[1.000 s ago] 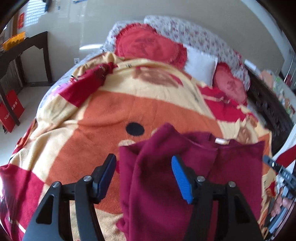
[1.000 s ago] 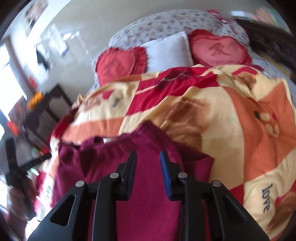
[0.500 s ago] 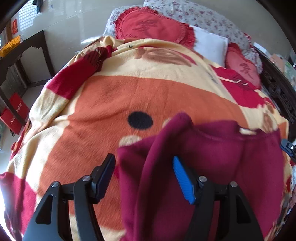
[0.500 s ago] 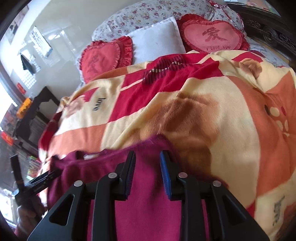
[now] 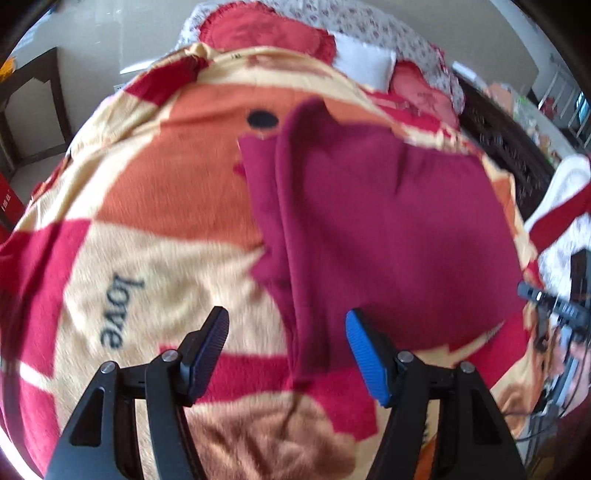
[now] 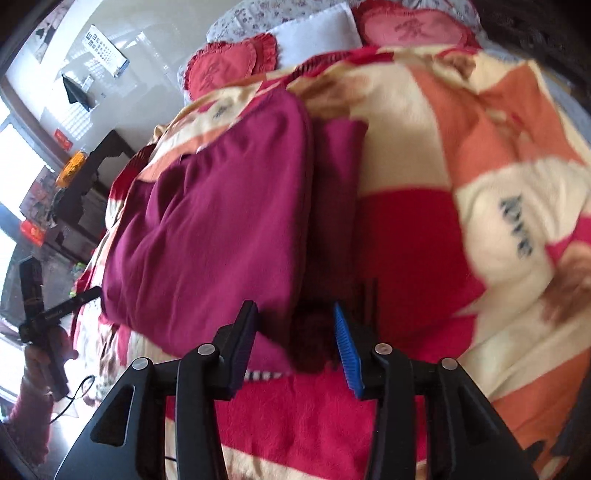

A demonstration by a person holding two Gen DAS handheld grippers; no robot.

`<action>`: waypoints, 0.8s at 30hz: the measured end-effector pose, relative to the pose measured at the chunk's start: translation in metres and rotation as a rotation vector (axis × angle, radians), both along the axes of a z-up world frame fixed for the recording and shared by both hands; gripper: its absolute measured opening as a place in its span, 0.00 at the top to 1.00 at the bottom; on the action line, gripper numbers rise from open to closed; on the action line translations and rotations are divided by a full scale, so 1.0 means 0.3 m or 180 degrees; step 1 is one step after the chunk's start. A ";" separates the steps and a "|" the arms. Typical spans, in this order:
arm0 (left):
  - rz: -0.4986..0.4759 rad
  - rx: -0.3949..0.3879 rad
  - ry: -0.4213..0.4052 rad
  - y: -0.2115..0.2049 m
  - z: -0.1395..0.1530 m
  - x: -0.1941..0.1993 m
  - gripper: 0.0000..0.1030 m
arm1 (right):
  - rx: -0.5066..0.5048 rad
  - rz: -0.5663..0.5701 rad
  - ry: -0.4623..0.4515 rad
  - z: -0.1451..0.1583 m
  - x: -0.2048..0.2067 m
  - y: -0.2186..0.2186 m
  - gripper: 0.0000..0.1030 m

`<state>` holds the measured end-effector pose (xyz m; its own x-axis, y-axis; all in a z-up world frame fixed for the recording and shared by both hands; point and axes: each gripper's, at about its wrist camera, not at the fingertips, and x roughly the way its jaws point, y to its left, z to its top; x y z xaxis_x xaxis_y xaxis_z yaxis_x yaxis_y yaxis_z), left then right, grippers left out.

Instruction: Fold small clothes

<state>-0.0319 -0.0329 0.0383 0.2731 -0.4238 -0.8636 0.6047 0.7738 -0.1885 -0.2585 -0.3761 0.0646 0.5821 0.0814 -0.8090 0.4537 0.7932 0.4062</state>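
A maroon garment (image 5: 388,221) lies folded flat on the patterned blanket (image 5: 155,206); it also shows in the right wrist view (image 6: 221,229). My left gripper (image 5: 286,345) is open and empty, just short of the garment's near edge. My right gripper (image 6: 295,339) is open and empty over the garment's near corner, its shadow on the blanket. The other gripper shows at the right edge of the left wrist view (image 5: 554,306) and at the left edge of the right wrist view (image 6: 48,314).
The blanket covers a bed with red heart cushions (image 6: 229,66) and a white pillow (image 6: 314,33) at its head. A dark wooden table (image 6: 92,162) stands beside the bed. A dark carved bed frame (image 5: 506,147) runs along the right side.
Both grippers have pulled back from the garment. The right gripper, nearly shut over the cloth before, has opened. The garment now lies flat on the blanket, farther from both cameras.
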 end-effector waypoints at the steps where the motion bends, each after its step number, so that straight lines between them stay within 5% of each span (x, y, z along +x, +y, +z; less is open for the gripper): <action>1: -0.0064 0.0070 0.0006 -0.013 -0.020 -0.007 0.33 | 0.0089 0.0020 -0.0035 -0.017 0.002 0.004 0.82; 3: -0.0128 0.0204 -0.0020 -0.029 -0.043 -0.011 0.40 | 0.0160 -0.0022 -0.0073 -0.038 0.002 -0.001 1.00; 9: -0.0049 0.0122 0.0066 -0.013 -0.053 -0.030 0.45 | 0.0073 -0.0115 -0.0132 0.024 -0.092 -0.001 1.00; 14: -0.0013 0.0156 0.0028 -0.017 -0.030 -0.044 0.45 | 0.0175 -0.0183 0.0111 -0.054 -0.093 0.008 1.00; 19: 0.0103 0.0107 -0.0241 -0.020 0.055 -0.026 0.44 | -0.0067 -0.0509 -0.0069 0.074 -0.094 -0.011 1.00; 24: 0.0231 0.0164 -0.0425 -0.093 0.069 0.014 0.37 | -0.0344 -0.0336 -0.0255 0.169 0.061 -0.004 0.99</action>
<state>-0.0276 -0.0609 0.0589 0.4151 -0.3550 -0.8377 0.5639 0.8229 -0.0692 -0.2403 -0.3773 0.1153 0.6458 -0.0686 -0.7605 0.5065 0.7837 0.3594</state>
